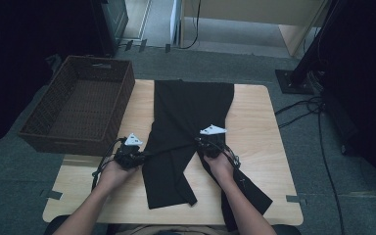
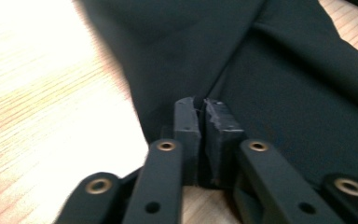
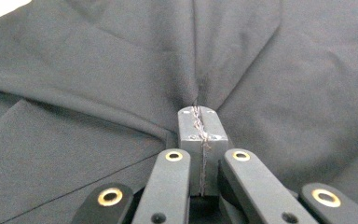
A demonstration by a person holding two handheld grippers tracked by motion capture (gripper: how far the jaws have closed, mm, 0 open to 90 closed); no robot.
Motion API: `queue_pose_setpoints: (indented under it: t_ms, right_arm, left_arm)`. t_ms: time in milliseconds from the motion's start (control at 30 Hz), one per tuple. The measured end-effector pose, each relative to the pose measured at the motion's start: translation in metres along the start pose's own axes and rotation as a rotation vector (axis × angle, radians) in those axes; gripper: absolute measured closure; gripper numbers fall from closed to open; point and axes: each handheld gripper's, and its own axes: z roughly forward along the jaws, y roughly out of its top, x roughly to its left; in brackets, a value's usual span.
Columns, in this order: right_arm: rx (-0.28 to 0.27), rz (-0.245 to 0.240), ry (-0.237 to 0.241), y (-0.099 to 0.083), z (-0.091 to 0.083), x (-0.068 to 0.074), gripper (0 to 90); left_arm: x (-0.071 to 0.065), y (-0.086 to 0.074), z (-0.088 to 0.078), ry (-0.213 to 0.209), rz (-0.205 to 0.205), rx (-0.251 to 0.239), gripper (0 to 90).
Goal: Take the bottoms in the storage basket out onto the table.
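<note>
My left claw (image 1: 138, 155) is at the left edge of the black pants (image 1: 186, 127). Its jaws are nearly together, with a thin bit of cloth pinched between them, as my left claw view shows (image 2: 200, 109). My right claw (image 1: 206, 143) is near the middle of the pants, jaws pressed tight on a bunched fold of cloth (image 3: 199, 112).

The pants lie flat on the worktop (image 1: 254, 122). The waist end is far from me, and the legs come toward me. One leg hangs a bit over the near edge.

What could go wrong? My left claw has only a thin edge of cloth. If I pull hard, I think it could slip out, and the fold would fall open. My right claw holds a thick bunch, so it may drag more cloth than I want and make wrinkles. If I lift both claws at different speeds, the pants could twist. The hanging leg could pull the pants off the worktop. The brown basket (image 1: 81, 105) sits to the left, near my left claw, so a wide swing could bump it.
</note>
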Motion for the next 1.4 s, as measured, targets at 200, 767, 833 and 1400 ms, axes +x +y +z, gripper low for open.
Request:
queue_pose_setpoints:
  t_ms: [200,767,833,1400]
  right_arm:
    - [0.006,0.006,-0.008,-0.008,-0.013,-0.009,90.0]
    - [-0.022,-0.012,0.001,-0.021,-0.02,-0.004,90.0]
    - [-0.023,-0.015,0.0,-0.021,-0.02,-0.004,90.0]
    - [-0.011,-0.063,0.018,-0.02,-0.018,0.01,90.0]
  left_arm:
    - [0.004,0.008,-0.003,0.019,-0.038,-0.062,64.2]
    - [0.022,0.058,0.049,0.066,-0.079,-0.085,59.2]
    - [0.023,0.058,0.054,0.05,-0.08,-0.081,66.3]
    - [-0.015,0.07,-0.025,-0.012,0.035,-0.21,90.0]
